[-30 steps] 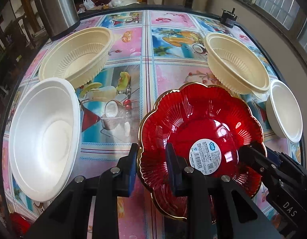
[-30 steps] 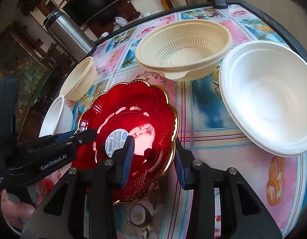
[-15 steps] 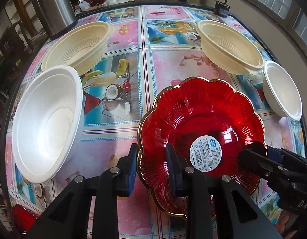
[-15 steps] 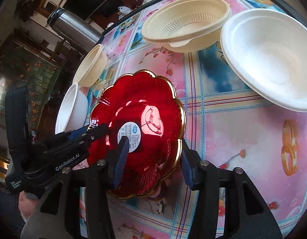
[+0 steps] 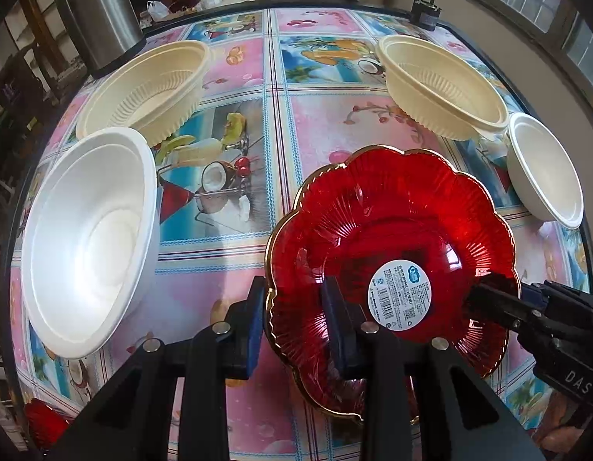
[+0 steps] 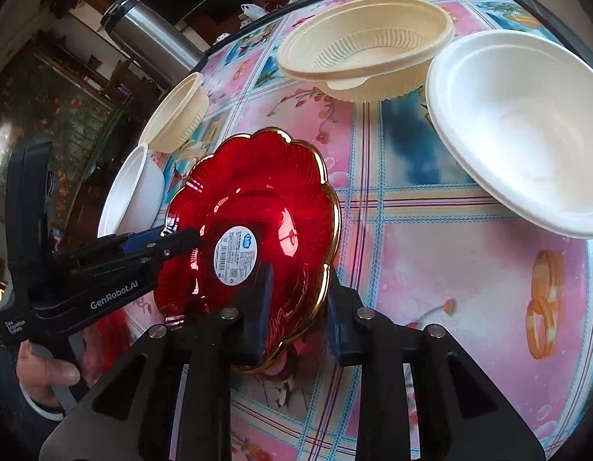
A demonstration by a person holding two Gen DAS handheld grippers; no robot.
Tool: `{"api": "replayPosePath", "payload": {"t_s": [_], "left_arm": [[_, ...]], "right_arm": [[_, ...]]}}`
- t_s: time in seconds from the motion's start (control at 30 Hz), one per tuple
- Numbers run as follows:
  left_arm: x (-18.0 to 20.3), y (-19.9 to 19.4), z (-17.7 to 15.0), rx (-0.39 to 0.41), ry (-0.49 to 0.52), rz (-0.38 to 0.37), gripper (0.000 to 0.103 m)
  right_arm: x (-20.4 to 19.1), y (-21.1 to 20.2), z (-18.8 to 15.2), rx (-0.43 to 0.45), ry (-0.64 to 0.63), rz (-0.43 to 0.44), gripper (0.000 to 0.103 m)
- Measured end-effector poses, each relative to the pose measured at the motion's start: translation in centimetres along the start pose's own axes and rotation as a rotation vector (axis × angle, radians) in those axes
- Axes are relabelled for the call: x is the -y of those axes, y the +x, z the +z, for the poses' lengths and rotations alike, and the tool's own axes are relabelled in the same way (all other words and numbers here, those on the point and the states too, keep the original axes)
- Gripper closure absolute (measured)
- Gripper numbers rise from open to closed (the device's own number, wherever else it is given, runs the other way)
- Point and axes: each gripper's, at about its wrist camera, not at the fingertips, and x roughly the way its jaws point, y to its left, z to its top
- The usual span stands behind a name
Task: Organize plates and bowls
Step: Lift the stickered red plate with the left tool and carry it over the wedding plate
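The right claw (image 6: pixel 296 296), slack about the rim a moment ago, is now clenched on the red plate (image 6: pixel 258 199), while the left claw (image 5: pixel 294 307) grips the opposite edge, so the plate hangs tilted over the counter (image 5: pixel 334 126), apparently ready for stacking.

Right hand-held gripper (image 6: pixel 296 307) clamped on red plate (image 6: pixel 265 199) rim, plate tilted.

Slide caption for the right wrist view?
Both hand-held grippers clamp the red plate above the table.
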Motion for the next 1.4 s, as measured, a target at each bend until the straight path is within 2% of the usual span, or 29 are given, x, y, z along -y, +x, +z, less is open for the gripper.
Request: {"api": "replayPosePath", "payload": {"t_s": [0.1, 0.23, 0.5, 0.63, 0.83, 1.17, 1.4], "left_arm": [[-0.4, 0.0, -0.1, 0.01, -0.016, 0.02, 0.071], [-0.6, -0.3, -0.7, 0.009, -0.014, 0.003, 0.071], [-0.5, -1.0, -2.1, -0.002, -0.006, -0.017, 0.072], [-0.7, -2.1, -3.0, 0.019, -0.006, -0.024, 0.072], [-1.6, -4.9, -4.3, 0.055, -0.011, -0.043, 0.072], [-7.5, -11.6, -8.1, 0.15, -0.068, -0.009, 0.072], [-12.5, -13.5, -11.3, 0.163, -0.134, 0.036, 0.072]], "right_arm": [[-0.5, 0.0, -0.7, -0.023, -0.009, 0.041, 0.078], [-0.8, -0.8, -1.6, 0.011, 0.0, 0.066, 0.078], [-2.8, -2.0, -3.0, 0.051, -0.073, -0.02, 0.078], [-4.3, -2.5, -4.2, 0.068, -0.137, -0.085, 0.077], [-5.9, -4.7, -5.6, 0.114, -0.162, -0.063, 0.076], [-13.6, -6.4, -7.5, 0.145, -0.298, 0.016, 0.073], [-19.8, -5.2, -9.4, 0.112, -0.406, 0.075, 0.072]]}}
